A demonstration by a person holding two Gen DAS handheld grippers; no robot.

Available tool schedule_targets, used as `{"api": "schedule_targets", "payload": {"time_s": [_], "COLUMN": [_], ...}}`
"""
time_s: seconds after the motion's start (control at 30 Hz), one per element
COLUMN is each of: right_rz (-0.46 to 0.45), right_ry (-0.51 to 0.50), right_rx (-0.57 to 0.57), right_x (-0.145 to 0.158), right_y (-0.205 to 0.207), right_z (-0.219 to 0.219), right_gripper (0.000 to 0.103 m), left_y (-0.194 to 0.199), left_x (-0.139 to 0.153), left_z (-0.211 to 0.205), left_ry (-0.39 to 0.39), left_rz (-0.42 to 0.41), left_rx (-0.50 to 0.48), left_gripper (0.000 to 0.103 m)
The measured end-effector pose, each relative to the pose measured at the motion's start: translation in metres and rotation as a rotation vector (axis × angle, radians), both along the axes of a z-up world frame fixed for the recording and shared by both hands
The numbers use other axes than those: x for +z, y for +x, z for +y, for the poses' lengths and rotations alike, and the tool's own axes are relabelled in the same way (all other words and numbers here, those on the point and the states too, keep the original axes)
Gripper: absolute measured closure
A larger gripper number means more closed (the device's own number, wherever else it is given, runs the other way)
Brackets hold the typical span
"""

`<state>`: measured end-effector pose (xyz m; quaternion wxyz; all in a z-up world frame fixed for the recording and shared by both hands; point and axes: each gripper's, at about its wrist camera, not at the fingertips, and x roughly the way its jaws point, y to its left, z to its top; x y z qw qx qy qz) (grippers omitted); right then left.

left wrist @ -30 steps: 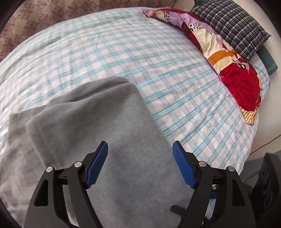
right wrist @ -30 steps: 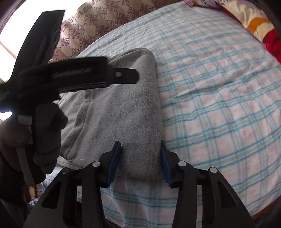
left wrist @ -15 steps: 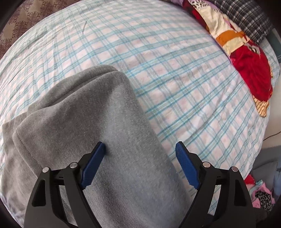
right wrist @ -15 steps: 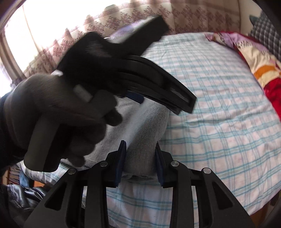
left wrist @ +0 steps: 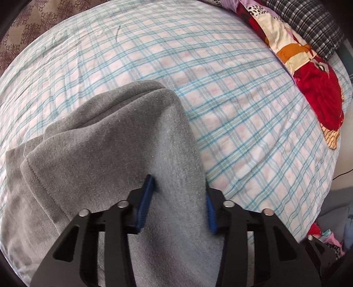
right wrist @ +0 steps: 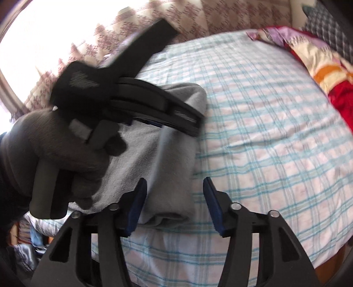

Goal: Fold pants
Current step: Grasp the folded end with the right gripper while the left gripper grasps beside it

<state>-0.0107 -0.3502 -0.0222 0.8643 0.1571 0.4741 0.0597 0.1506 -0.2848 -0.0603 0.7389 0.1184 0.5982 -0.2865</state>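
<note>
The grey pants [left wrist: 110, 143] lie folded on the checked bed sheet [left wrist: 220, 77]. My left gripper [left wrist: 178, 201] is shut on a raised fold of the pants, with the cloth bunched between its blue pads. In the right wrist view the pants [right wrist: 172, 176] lie near the bed's front edge. My right gripper [right wrist: 174, 203] is open, its jaws on either side of the near end of the folded pants without pinching it. The left gripper [right wrist: 154, 106], held by a gloved hand [right wrist: 55, 154], shows blurred over the pants in this view.
A red and patterned quilt [left wrist: 313, 84] and a black checked pillow [left wrist: 308, 19] lie at the bed's far right. A patterned curtain [right wrist: 220, 15] hangs behind the bed. Clothes [left wrist: 326, 238] lie on the floor to the right.
My left gripper has moved down onto the pants and shut on a fold. My right gripper has opened wider, letting go of the pants' near end.
</note>
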Motion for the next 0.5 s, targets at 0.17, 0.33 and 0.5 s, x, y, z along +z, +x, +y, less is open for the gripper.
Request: {"api": "schedule_targets", "payload": {"time_s": [0.17,0.33,0.5], "right_rz": [0.064,0.073,-0.001], "right_ry": [0.150,0.201,0.107], "right_rx": [-0.025,0.006,0.080], "right_x": [-0.013,-0.017,0.003], "right_y": [0.003,0.010,0.006], "right_z": [-0.014,-0.018,0.003], "right_gripper": [0.049,0.069,0.076], "left_y": [0.000,-0.007,-0.012], "left_x": [0.001,0.012,0.029], "left_z": [0.008,0.025,0.043], "left_ry": [-0.025,-0.055,-0.107], "left_rz": [-0.005,-0.012,-0.035], "left_rx": [0.007,0.023,0.036], "left_gripper": [0.075,0.079,0.082]}}
